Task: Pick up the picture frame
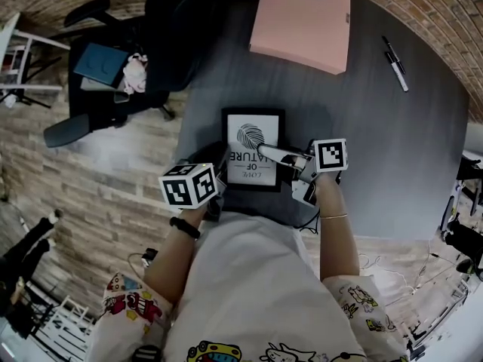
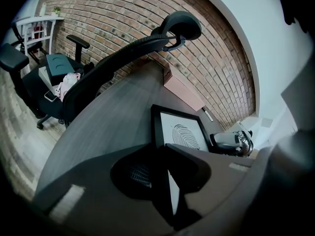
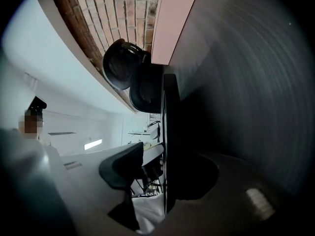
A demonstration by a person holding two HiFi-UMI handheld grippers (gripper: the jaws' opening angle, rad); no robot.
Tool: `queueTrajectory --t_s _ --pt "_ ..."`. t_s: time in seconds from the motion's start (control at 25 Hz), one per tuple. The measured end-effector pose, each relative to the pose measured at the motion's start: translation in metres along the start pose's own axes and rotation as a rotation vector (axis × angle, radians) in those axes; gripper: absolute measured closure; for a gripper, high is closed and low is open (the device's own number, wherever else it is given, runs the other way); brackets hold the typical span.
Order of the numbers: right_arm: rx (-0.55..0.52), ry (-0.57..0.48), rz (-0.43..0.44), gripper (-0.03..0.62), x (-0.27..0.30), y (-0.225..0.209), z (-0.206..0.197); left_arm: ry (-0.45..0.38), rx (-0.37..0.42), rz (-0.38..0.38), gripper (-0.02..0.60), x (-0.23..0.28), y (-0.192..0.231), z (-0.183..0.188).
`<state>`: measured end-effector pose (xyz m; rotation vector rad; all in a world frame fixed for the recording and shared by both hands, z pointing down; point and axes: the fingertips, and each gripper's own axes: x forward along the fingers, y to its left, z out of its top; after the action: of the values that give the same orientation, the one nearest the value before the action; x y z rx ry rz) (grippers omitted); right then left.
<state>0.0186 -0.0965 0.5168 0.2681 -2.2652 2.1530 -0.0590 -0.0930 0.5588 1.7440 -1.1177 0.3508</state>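
The picture frame [image 1: 253, 138] is black, with a white fingerprint print, and lies near the front edge of the dark grey desk [image 1: 392, 149]. My left gripper [image 1: 221, 176] is at its near left corner. In the left gripper view the jaws [image 2: 167, 181] are shut on the frame's [image 2: 179, 132] near edge. My right gripper [image 1: 272, 157] reaches in from the right, one finger lying across the print. In the right gripper view the frame [image 3: 171, 132] stands edge-on between the open jaws [image 3: 152, 166]. The pale finger [image 3: 123, 166] is apart from the frame's face.
A pink folder [image 1: 302, 21] lies at the far side of the desk, and a marker pen [image 1: 394, 62] lies at the far right. A black office chair [image 1: 113, 66] stands off the desk's left side, its back [image 2: 142, 48] rising by the desk edge. The person's body is close to the near edge.
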Motion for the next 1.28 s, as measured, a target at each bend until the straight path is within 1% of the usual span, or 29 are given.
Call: queueTrajectory --t_s 0.2,0.32,0.4,0.48,0.64,0.76,0.88,1.04,1.2,1.28 --pt "0.005 -0.005 -0.016 0.452 0.000 -0.003 0.000 0.001 -0.001 -0.002 0.495 0.000 0.000 0.000" --pt "0.004 -0.013 -0.055 0.508 0.000 -0.008 0.001 0.000 -0.001 -0.002 0.495 0.000 0.000 0.000" --pt "0.006 -0.020 -0.119 0.581 -0.004 -0.019 0.001 -0.001 -0.001 -0.001 0.494 0.000 0.000 0.000" --pt "0.006 -0.026 -0.140 0.576 -0.005 -0.023 0.000 -0.002 0.000 0.001 0.494 0.000 0.000 0.000" --pt "0.006 -0.028 -0.120 0.577 -0.004 -0.021 0.000 -0.005 0.004 0.004 0.491 0.001 0.000 0.000" --pt "0.008 -0.028 -0.145 0.579 -0.008 -0.026 0.000 -0.007 0.002 0.006 0.489 0.001 0.000 0.000" --pt "0.005 -0.024 -0.119 0.580 -0.006 -0.020 0.000 -0.007 -0.010 0.004 0.486 0.001 0.001 0.000" --pt "0.002 -0.032 -0.121 0.582 -0.006 -0.015 0.000 -0.003 -0.024 -0.003 0.477 0.000 0.001 -0.001" --pt "-0.020 -0.050 -0.102 0.582 -0.004 -0.004 0.002 -0.023 0.005 -0.003 0.471 -0.003 -0.002 0.005" --pt "-0.035 -0.062 -0.119 0.582 -0.007 -0.003 0.003 -0.035 0.016 -0.010 0.469 -0.004 -0.005 0.009"
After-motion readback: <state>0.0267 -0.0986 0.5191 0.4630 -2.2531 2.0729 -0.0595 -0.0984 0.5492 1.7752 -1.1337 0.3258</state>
